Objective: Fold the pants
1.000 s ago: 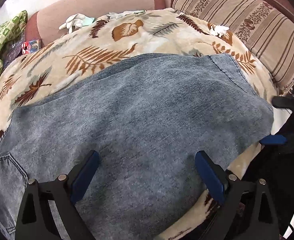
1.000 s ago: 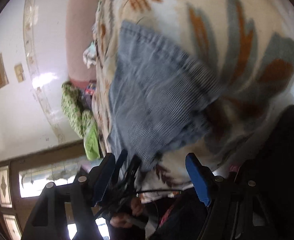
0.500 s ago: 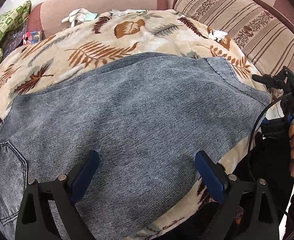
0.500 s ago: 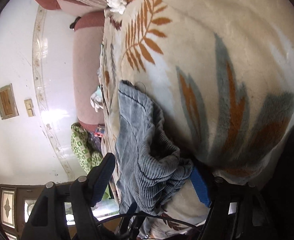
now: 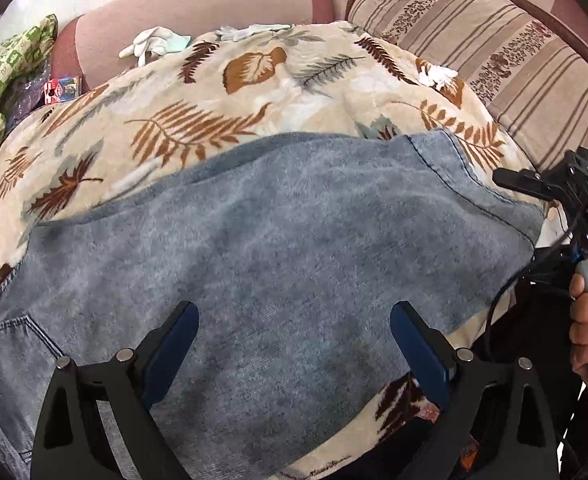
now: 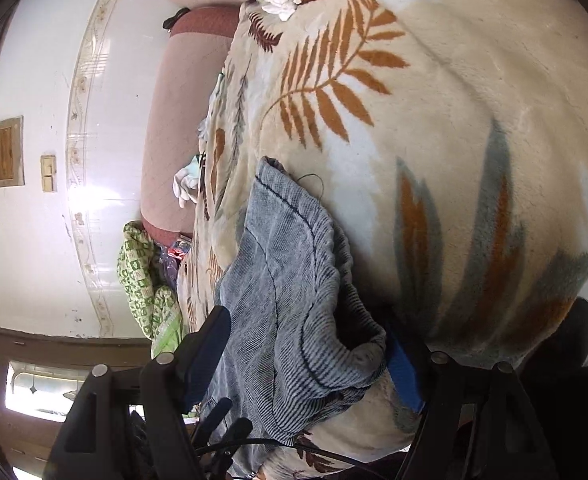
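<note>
1. Standing wide apart, the left gripper (image 5: 292,344) hangs over the pants (image 5: 286,248), its blue pads clamping nothing.
2. The right gripper (image 6: 309,352) is spread around the bunched hem of the pants (image 6: 290,300), not pinching it.
3. Grey-blue pants lie flat on a leaf-print blanket (image 5: 214,100).
4. A striped cushion (image 5: 473,40) and a pink sofa arm (image 5: 198,4) border the blanket; a white wall (image 6: 34,240) stands beyond.

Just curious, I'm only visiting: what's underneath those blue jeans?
The jeans lie on a cream blanket with a leaf print, which shows all round them. Whatever is beneath the blanket is covered.
</note>
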Available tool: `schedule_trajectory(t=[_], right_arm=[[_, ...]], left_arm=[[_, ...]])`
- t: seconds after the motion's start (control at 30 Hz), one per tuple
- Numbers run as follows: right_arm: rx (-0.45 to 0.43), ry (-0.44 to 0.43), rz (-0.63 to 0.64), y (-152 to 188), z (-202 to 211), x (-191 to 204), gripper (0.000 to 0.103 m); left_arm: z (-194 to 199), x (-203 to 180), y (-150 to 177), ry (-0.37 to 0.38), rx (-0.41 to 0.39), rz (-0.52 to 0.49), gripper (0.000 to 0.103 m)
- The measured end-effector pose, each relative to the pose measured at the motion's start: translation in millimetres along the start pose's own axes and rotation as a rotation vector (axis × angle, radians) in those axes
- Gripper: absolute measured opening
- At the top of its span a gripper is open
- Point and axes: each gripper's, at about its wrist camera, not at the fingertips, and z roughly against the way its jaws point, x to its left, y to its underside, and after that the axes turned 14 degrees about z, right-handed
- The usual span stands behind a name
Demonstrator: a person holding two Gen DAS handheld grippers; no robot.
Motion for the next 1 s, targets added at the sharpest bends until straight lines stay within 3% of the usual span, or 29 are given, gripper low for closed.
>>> schedule_trajectory(t=[0.07,0.13,0.17,0.3,0.63,0.8,1.0], right_arm=[[-0.007,-0.001,0.029,-1,-3,3,0.072],[-0.015,-0.002,0.059,-2,-8,6,0.048],[-0.012,-0.001,0.061,-3,-12,5,0.029],[-0.011,-0.019,0.041,-5,-18,-2,0.028],[-0.021,-0.040,0.073,-5,-15,-4,0.028],[-0.038,-0.082,0.060,-5,-8,-6,0.028],[-0.019,-0.108,0.057,-10,-2,2,0.028]], left_arm=[[-9,0,-4,-0.018,0.026,0.008,0.097],[-25,0,-3,-0.049,0.089,0.014,0.097],[-27,-1,-2,-0.062,0.084,0.013,0.097],[-27,-9,-2,-0.075,0.074,-0.026,0.097],[-7,2,-18,-0.057,0.012,0.034,0.097],[-5,22,-18,-0.079,0.027,0.088,0.097],[18,62,-18,-0.087,-0.019,0.178,0.097]])
